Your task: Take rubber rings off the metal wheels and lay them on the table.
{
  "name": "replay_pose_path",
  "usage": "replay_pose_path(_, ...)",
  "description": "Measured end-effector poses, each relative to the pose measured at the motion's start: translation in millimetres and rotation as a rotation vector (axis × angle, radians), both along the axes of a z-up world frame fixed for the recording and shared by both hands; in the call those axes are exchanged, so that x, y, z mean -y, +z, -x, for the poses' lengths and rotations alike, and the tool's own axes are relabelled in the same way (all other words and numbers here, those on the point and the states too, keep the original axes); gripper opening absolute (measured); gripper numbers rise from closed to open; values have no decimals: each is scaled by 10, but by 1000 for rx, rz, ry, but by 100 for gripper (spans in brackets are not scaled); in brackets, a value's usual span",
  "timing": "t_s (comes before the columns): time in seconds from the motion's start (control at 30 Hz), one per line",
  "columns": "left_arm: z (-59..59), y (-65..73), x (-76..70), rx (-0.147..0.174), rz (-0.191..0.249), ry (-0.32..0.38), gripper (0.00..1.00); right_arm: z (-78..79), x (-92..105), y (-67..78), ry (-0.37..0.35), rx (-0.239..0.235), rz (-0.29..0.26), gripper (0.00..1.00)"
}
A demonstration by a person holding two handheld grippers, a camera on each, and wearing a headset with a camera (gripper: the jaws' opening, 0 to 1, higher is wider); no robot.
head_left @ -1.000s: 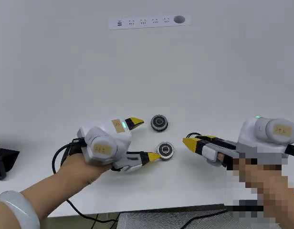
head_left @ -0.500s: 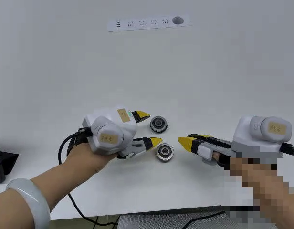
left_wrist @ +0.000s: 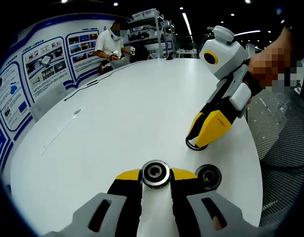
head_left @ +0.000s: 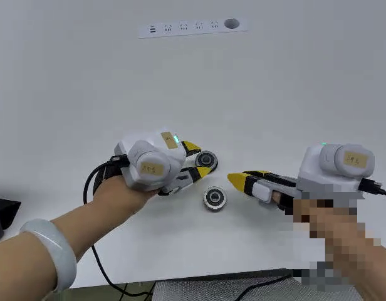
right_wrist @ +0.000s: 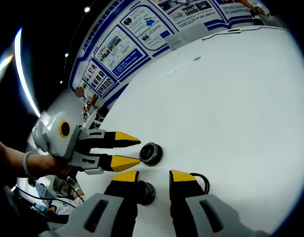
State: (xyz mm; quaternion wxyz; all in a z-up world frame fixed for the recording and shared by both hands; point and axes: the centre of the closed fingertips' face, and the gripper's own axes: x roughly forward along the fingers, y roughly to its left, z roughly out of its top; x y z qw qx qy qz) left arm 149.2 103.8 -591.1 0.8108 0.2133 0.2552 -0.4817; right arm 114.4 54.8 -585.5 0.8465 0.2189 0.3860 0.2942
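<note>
- In the head view, the left gripper has its yellow-tipped fingers closed on the far wheel, one finger on either side. The wheel sits on the white worktop.
- The left gripper view looks straight along those fingers, and both tips meet the wheel's rim in a pinch.
- The near wheel lies free at 5 o'clock of the far one, close to it but apart.
- The right gripper reaches in from 3 o'clock, its tip just beside the near wheel. It is side-on in the head view, so its fingers read as one wedge.
- The right gripper view shows those fingers spread with a clear gap. The near wheel sits low in the gap, half hidden behind one finger.
- A thin black rubber ring loops beside the other finger. In the left gripper view it sits under the right gripper's tip. I cannot tell whether it lies on the worktop or hangs from the finger.
- Toward 12 o'clock the worktop runs bare up to a power strip.
- The worktop's near edge runs at 6 o'clock, not far below the near wheel, and a black cable drops over it at 7 o'clock.
</note>
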Motion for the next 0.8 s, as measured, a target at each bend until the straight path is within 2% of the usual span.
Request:
replay_pose_path(0.43,-41,-92,26,-24,-29,-1,18,-15,-4,-21,-3,-6,-6,25)
replay_pose_path(0.8,-33,-110,24,-50,-23,-5,14,-63,-48,-16,-14,-14,-31,25)
